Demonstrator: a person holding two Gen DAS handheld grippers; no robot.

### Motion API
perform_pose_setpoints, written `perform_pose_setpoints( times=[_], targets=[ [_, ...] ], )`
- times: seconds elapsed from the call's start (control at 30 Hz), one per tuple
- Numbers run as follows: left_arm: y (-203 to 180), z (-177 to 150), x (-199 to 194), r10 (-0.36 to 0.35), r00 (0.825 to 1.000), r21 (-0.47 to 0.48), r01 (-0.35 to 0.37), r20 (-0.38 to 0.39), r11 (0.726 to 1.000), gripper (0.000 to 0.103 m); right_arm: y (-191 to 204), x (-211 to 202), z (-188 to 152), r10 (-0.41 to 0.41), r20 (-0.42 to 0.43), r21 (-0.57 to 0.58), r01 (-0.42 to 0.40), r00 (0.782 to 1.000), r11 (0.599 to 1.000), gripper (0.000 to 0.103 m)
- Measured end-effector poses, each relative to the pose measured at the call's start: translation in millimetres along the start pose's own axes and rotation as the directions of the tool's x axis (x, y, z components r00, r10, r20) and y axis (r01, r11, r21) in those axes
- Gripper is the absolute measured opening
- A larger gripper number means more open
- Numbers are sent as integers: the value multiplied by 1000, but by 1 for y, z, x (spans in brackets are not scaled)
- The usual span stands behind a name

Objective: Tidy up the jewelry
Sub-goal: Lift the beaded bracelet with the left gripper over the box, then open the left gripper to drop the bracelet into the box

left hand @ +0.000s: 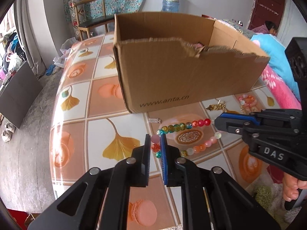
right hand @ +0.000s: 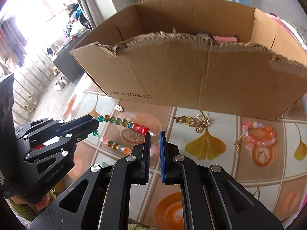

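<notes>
One long bead string [left hand: 184, 134], stretched over bench [left hand: 76, 115] between two grippers. Left gripper [left hand: 155, 149] fingers pinch its left end; right gripper [right hand: 154, 143] fingers pinch its right end. Both point steeply down. One pink bracelet [right hand: 258, 136], one gold chain [right hand: 191, 121], one small clip [right hand: 119, 108] lie near one box [right hand: 191, 80].
</notes>
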State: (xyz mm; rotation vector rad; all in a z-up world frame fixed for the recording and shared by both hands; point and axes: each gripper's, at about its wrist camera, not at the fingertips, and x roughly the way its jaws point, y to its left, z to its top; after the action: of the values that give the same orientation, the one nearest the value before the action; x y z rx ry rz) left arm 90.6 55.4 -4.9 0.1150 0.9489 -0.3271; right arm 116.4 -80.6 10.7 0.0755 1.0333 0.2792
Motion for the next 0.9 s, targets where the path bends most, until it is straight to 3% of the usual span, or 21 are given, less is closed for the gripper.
perform_pose_setpoints(
  times=[0.3,0.57,0.73,0.8,0.9],
  targets=[
    [-2,10,-52,-18,996,32,15,93,999,9,20,-46,-3,-13,139,-42,19,990,999,7],
    [-10,40,-118,-53,966,65,37,252,997,9,22,-110,4,27,298,-83,-2,954,997,7],
    [-19,76,-145,-60,930,121,17,362,993,10,26,-134,43,26,399,-151,38,916,988,7],
    [-22,96,-143,-46,919,146,-12,392,989,10,18,-133,64,39,400,-159,27,916,987,7],
    [-23,125,-127,-37,923,165,-29,383,986,10,-2,-118,103,78,346,-155,-25,935,988,7]
  ],
)
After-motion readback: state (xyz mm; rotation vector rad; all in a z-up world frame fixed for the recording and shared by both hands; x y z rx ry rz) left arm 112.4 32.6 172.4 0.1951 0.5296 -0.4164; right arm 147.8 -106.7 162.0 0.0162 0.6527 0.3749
